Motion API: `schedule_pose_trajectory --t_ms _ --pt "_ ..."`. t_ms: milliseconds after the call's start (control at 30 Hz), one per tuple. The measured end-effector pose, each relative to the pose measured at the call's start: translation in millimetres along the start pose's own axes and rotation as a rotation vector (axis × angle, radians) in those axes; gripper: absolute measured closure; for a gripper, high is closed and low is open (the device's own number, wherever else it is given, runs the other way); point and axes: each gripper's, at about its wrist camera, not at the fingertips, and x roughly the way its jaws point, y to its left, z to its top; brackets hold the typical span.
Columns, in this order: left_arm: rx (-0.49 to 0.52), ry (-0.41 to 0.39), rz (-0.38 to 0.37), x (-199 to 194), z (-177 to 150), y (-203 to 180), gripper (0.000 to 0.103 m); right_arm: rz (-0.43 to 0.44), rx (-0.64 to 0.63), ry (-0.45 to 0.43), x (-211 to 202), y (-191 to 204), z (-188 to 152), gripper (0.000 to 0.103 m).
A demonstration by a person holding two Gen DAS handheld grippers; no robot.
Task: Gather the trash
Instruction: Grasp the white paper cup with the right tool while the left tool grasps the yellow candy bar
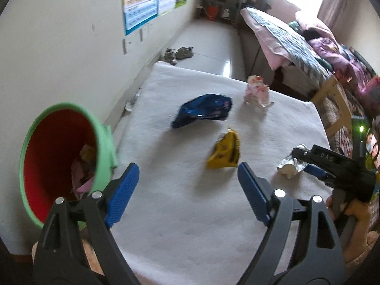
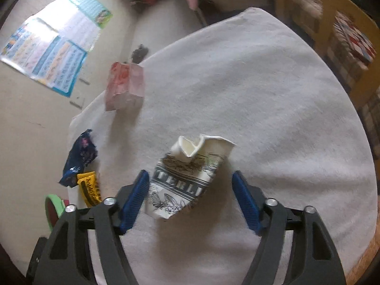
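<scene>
A green bin with a red inside [image 1: 57,156] stands at the table's left edge and holds some wrappers. On the white cloth lie a blue wrapper [image 1: 201,112], a yellow wrapper [image 1: 224,153], a pink wrapper [image 1: 256,91] and a crushed paper cup [image 2: 187,178]. My left gripper [image 1: 187,173] is open and empty, near the yellow wrapper. My right gripper [image 2: 190,180] is open with its jaws on either side of the cup, not closed on it; it also shows in the left wrist view [image 1: 306,163].
The white cloth [image 2: 261,95] covers the table. A wall with posters [image 1: 140,2] runs along the left. A bed with blankets [image 1: 308,45] and a wooden chair [image 2: 332,11] stand to the right. Shoes [image 1: 178,53] lie on the floor beyond.
</scene>
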Motion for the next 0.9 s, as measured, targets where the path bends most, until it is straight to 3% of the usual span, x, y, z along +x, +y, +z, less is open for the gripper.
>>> schedule_pose_trajectory --t_ms 33,100,400,567,667,900 --pt "0.01 0.007 -0.004 3.8 0.8 -5.4 0.021 -0.003 -0.02 -0.009 -3.2 2.1 -1.9 0.081" --pt "0.035 0.027 -0.017 17.9 4.1 -15.7 0.021 0.014 -0.061 -0.014 -13.2 4.8 -5.2 0.087" --pt "0.09 0.114 -0.004 76.1 15.7 -47.9 0.022 0.076 -0.073 -0.094 -57.4 -7.2 -17.9 0.088" --pt "0.091 0.208 -0.001 98.9 13.7 -53.7 0.063 0.091 -0.079 -0.115 -68.8 -5.4 -20.0 0.088" --pt "0.104 0.198 -0.004 94.6 11.5 -54.1 0.07 0.093 -0.083 -0.123 -72.2 -4.1 -21.1 0.087" --pt "0.044 0.135 -0.05 49.0 5.2 -39.3 0.072 0.097 -0.122 -0.138 -80.8 9.9 -25.6 0.087"
